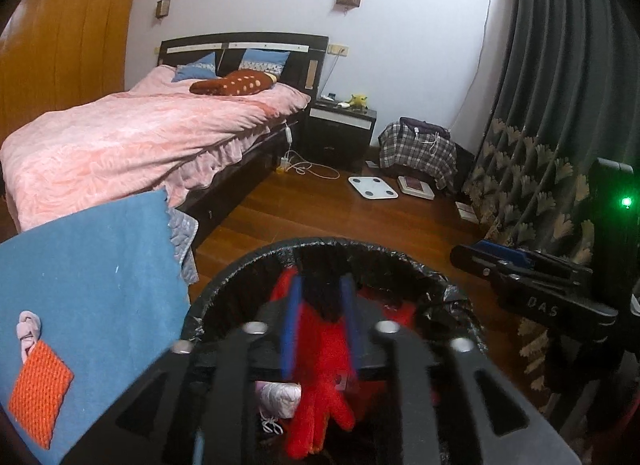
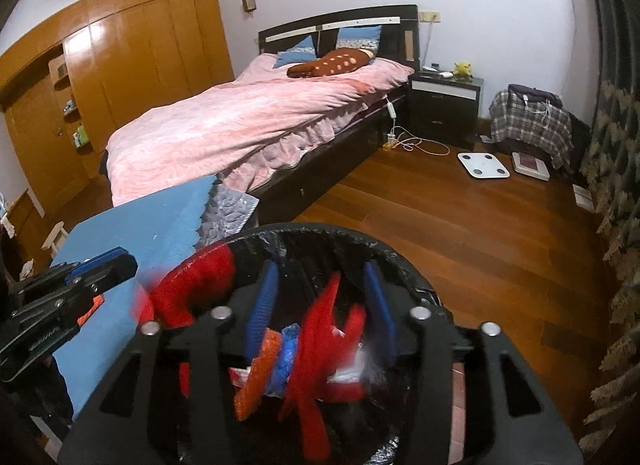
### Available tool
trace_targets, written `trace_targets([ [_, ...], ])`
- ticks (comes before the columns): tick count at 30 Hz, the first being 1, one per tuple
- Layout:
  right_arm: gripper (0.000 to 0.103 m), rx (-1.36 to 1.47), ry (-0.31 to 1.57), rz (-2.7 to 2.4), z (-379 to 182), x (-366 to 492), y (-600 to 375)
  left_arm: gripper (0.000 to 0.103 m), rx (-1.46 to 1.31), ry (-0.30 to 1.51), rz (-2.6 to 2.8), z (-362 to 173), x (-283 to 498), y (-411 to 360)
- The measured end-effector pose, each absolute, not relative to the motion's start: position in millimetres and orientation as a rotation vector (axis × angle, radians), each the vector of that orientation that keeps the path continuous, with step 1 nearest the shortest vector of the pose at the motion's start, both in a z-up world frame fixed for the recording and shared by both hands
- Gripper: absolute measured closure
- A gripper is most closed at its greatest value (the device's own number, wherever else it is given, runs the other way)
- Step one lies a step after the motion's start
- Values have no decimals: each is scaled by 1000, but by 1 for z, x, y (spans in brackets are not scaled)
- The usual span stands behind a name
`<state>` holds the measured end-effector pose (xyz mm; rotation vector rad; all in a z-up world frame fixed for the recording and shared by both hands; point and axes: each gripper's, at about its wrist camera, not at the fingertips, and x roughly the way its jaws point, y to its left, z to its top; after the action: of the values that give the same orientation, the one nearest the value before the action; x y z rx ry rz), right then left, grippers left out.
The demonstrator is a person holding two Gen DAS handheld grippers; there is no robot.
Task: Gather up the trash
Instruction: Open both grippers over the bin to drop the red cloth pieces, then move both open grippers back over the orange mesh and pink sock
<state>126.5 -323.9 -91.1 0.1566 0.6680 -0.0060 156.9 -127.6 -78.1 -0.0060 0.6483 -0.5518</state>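
We hold both grippers over the black-lined trash bin (image 1: 240, 265). Our left gripper (image 1: 318, 325) has its blue fingers (image 1: 289, 329) set apart, with a red fuzzy glove (image 1: 320, 385) hanging between them — whether they pinch it we cannot tell. Our right gripper (image 2: 320, 305) has its fingers (image 2: 262, 305) spread wide above the bin, and red, orange and blue knitted scraps (image 2: 280, 361) sit blurred between them, over the bin's mouth. On the blue-covered table (image 1: 100, 257) beside the bin lie an orange knitted square (image 1: 40, 389) and a knotted pink cloth (image 1: 29, 331), touching each other.
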Motion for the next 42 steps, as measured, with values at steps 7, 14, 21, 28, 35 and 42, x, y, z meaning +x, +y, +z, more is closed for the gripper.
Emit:
trace_targets([
  [7, 11, 162, 630, -13, -87, 122, -322, 36, -16, 643, -503, -78, 155, -112],
  [14, 8, 143, 605, 30, -80, 123, -303, 17, -39, 618, -410, -72, 151, -75],
  [21, 7, 131, 607, 72, -76, 130, -271, 11, -41, 599, -300, -66, 144, -21],
  [28, 6, 118, 621, 135, -73, 144, -230, 7, -55, 593, -174, -69, 133, 39],
  [35, 6, 94, 621, 219, -71, 159, -177, 7, -65, 591, -41, -74, 124, 99],
  [42, 6, 66, 637, 326, -75, 173, -116, 7, -65, 589, 62, -81, 117, 143],
])
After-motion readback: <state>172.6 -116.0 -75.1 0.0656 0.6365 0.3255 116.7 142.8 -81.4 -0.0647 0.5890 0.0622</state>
